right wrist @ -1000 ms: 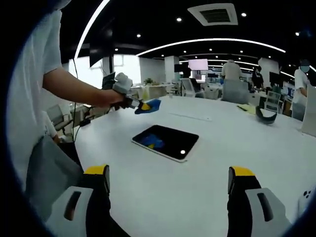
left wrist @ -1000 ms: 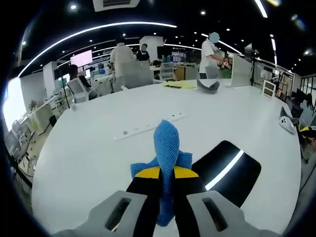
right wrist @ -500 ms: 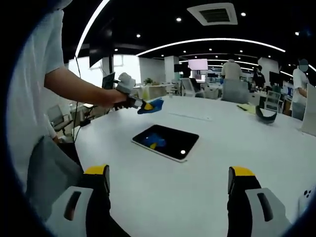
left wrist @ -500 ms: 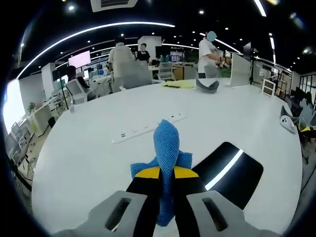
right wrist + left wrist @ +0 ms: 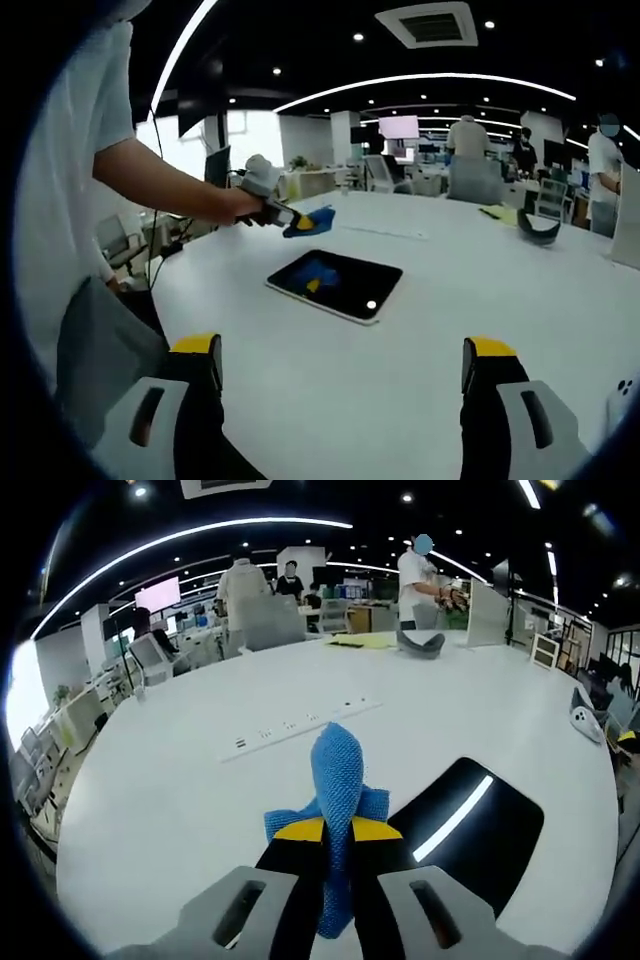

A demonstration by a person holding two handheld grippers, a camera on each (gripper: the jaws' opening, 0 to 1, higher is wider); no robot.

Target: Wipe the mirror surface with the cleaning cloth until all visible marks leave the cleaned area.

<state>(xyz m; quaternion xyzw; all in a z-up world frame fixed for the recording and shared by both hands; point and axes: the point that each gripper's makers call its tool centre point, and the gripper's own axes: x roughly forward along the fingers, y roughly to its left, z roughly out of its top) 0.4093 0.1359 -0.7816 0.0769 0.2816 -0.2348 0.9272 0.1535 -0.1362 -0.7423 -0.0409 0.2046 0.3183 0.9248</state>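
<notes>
Beyond the cloth point(image 5: 338, 780) – power strip point(image 5: 300, 724), mirror point(image 5: 470, 825) right

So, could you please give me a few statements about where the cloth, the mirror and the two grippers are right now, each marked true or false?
1. The left gripper holds the blue cloth between its fingers. True.
2. The cloth is pressed flat on the mirror. False: in the right gripper view it is held above the table, beside the mirror's far edge.
3. The right gripper is open and holds nothing. True.
4. The mirror stands upright. False: it lies flat on the table.
5. A white power strip lies beyond the cloth. True.
</notes>
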